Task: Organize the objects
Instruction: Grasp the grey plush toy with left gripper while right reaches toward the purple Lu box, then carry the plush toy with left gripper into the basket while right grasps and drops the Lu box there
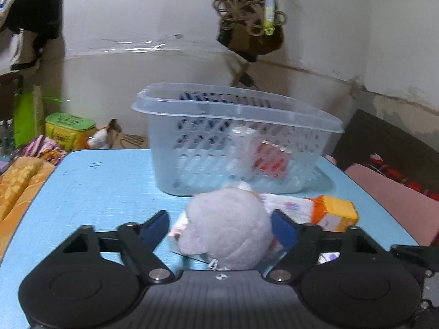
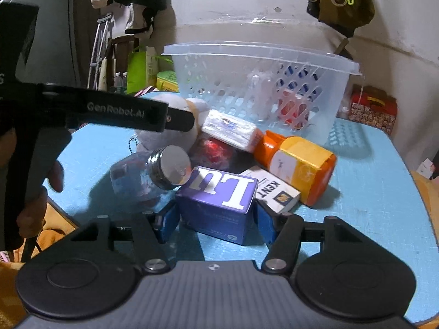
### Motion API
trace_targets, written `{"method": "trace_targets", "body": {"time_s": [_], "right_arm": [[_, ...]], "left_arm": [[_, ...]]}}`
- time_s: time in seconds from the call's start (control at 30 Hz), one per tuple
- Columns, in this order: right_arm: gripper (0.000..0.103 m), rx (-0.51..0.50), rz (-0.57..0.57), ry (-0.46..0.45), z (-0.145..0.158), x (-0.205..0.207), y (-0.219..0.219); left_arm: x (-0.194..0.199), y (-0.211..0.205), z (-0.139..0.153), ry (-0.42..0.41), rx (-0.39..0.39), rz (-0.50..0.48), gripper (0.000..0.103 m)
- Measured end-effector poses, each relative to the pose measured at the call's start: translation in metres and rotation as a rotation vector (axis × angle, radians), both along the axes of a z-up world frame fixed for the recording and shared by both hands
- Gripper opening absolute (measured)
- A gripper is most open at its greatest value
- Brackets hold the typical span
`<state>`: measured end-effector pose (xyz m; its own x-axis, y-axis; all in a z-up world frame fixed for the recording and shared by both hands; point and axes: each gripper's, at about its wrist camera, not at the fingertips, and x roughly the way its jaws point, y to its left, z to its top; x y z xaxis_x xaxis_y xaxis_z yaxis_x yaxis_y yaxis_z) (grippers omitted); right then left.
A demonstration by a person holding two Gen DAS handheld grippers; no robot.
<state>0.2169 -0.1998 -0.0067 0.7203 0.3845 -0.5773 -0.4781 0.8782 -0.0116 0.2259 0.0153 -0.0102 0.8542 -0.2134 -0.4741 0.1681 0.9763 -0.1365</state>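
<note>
A clear plastic basket (image 1: 274, 115) (image 2: 219, 52) stands at the far side of the blue table (image 1: 104, 189) (image 2: 378, 197) and holds a few packets. My left gripper (image 1: 221, 226) is open around a pale plush toy (image 1: 227, 227), with a gap on the left side. My right gripper (image 2: 215, 220) has its blue pads against both sides of a purple box (image 2: 219, 200) marked "Lu". Around it lie an orange bottle (image 2: 299, 164), a white KENT pack (image 2: 274, 189), a clear jar with a metal lid (image 2: 153, 175), a tissue packet (image 2: 230, 131) and a red object (image 2: 214, 150).
The left gripper's body (image 2: 115, 112) reaches in from the left in the right wrist view. Bedding and boxes lie left of the table (image 1: 24, 181). A pink cushion (image 1: 392, 197) is at the right. Bags and rope hang on the wall (image 1: 247, 13).
</note>
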Motion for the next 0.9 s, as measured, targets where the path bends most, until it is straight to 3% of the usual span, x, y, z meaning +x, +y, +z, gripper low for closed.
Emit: {"method": "trace_targets", "body": {"time_s": [0.03, 0.17, 0.53, 0.9], "right_arm": [[0.062, -0.001, -0.005, 0.0, 0.001, 0.0, -0.001], [0.062, 0.023, -0.02, 0.007, 0.005, 0.0, -0.01], [0.062, 0.053, -0.034, 0.009, 0.013, -0.002, -0.021], [0.062, 0.108, -0.078, -0.147, 0.042, -0.009, -0.048]], "left_arm": [[-0.001, -0.003, 0.0, -0.008, 0.011, -0.01, 0.067], [-0.003, -0.01, 0.003, -0.029, 0.041, 0.002, 0.065], [-0.011, 0.003, 0.021, -0.09, -0.01, 0.034, 0.065], [-0.035, 0.014, 0.041, -0.193, -0.011, 0.031, 0.065]]}}
